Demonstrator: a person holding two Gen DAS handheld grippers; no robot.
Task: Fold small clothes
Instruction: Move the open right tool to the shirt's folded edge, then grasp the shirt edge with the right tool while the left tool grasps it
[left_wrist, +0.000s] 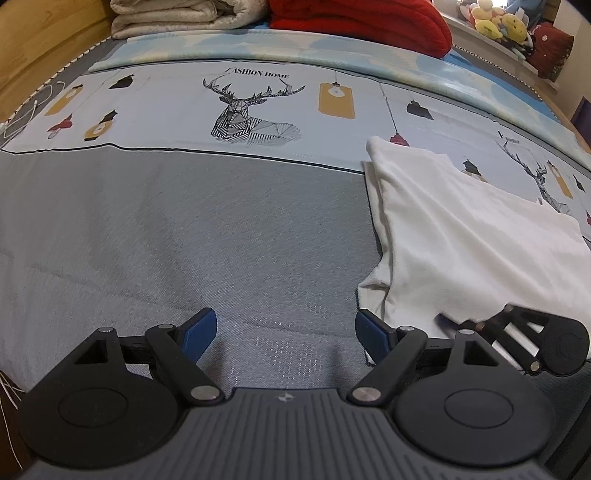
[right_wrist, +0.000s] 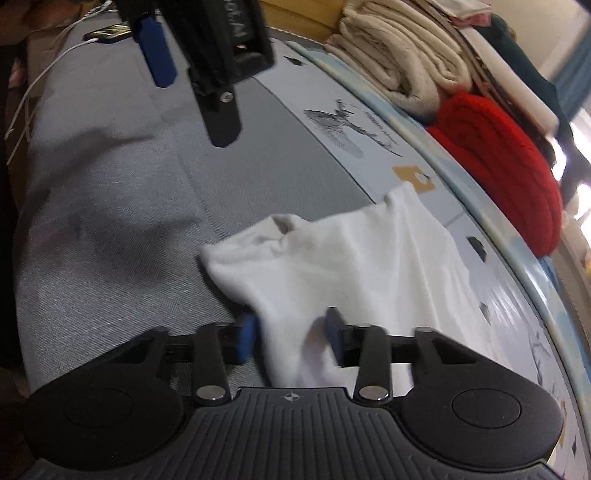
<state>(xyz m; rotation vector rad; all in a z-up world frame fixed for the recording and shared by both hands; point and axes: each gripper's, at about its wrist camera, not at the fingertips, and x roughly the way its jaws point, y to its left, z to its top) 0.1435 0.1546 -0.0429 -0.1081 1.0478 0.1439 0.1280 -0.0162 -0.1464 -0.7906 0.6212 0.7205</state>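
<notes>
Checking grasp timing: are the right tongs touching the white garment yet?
Touching. In the right wrist view the right tongs straddle the white garment, fabric bunched between the part-open blue pads and against both.

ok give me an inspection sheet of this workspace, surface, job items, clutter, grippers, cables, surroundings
Surface: grey bed cover with a deer-print sheet across the far side.
Job's things: one white garment, partly folded and lying flat.
Clutter: cream blanket, red knit and plush toys at the far edge; a phone.
Grippers: left gripper open over bare cover, holding nothing; right gripper open, its fingers either side of the garment's near edge.
Cables: white cable running to the phone.
Surroundings: wooden bed frame.
</notes>
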